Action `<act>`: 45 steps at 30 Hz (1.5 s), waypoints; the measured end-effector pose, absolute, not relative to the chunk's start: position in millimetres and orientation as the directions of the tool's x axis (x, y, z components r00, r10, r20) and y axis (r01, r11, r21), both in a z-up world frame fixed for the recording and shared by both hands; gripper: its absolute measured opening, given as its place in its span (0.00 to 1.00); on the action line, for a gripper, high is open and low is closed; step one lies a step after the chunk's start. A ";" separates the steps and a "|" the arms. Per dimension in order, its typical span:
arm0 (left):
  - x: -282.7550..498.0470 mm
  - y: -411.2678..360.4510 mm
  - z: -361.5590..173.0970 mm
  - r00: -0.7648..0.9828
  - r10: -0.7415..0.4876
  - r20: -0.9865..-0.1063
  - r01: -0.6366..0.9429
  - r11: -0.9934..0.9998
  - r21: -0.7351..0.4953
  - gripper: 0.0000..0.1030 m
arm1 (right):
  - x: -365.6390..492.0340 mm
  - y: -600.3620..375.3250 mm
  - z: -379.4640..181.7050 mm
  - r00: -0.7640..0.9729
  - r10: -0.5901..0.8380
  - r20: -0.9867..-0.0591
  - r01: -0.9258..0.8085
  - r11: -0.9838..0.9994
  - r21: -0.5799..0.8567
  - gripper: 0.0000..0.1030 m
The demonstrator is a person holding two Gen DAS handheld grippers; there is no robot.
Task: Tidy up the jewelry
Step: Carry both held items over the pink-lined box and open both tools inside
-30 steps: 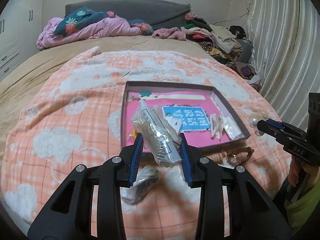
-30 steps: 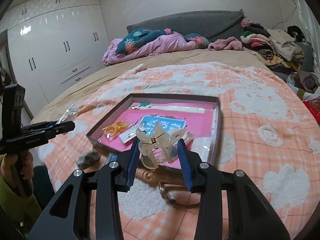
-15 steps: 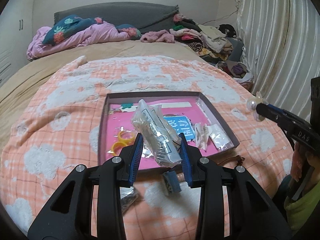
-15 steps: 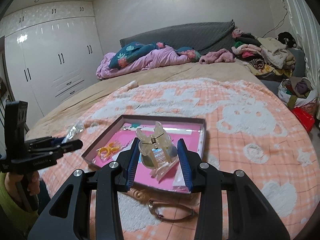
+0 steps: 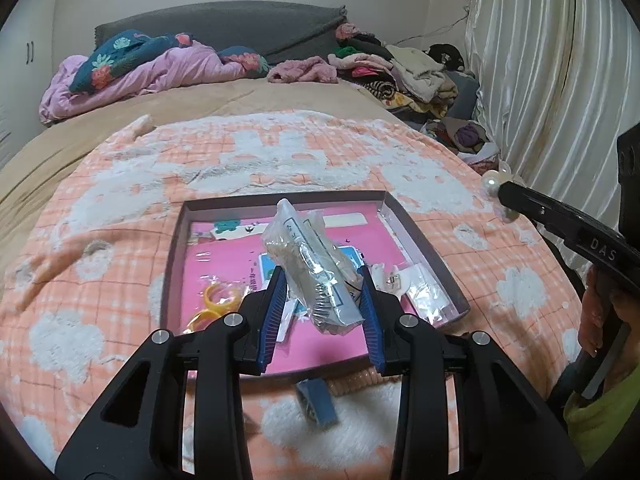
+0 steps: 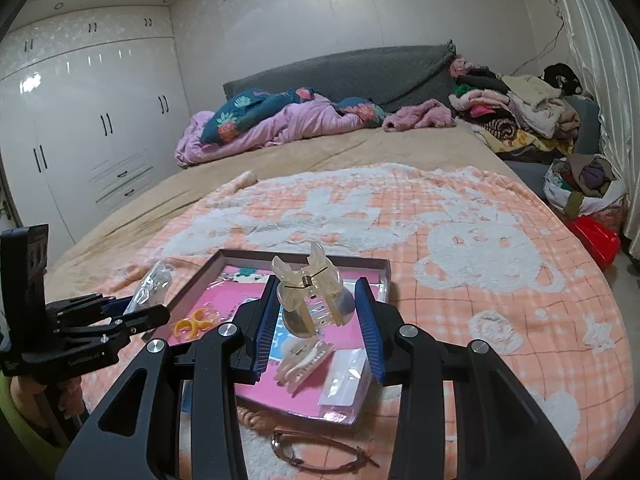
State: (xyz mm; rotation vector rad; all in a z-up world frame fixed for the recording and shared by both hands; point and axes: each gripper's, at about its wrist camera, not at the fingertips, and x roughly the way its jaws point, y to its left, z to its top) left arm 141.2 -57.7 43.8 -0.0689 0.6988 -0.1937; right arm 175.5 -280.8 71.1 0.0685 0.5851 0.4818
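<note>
Pink-lined tray [image 5: 424,248] on an orange-and-white checked blanket [image 5: 120,216].

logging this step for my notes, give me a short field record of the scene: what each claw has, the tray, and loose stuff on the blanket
left claw: shut on clear plastic packet
right claw: shut on translucent cream hair clip
tray: shallow pink-lined box on the orange checked blanket
in tray: orange ring piece, white hair clip, small clear bags
outside tray, near edge: blue clip, thin brown bracelet
</note>
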 end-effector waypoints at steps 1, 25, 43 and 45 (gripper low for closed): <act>143.8 -59.9 42.7 0.746 -0.201 -0.635 0.157 0.980 -0.126 0.26 | 179.2 -281.6 71.2 0.723 0.459 -0.515 -0.415 0.886 0.207 0.36; 185.0 -82.3 -20.5 0.625 -0.208 -0.752 0.174 0.977 -0.125 0.27 | 228.1 -266.6 3.9 0.649 0.409 -0.641 -0.375 0.906 0.199 0.36; 186.6 -81.1 -35.5 0.598 -0.215 -0.772 0.166 0.976 -0.143 0.28 | 239.6 -259.9 -24.5 0.630 0.359 -0.689 -0.333 0.926 0.178 0.37; 185.8 -80.6 -35.9 0.598 -0.211 -0.773 0.163 0.977 -0.141 0.28 | 240.3 -260.6 -25.5 0.625 0.361 -0.692 -0.332 0.925 0.183 0.37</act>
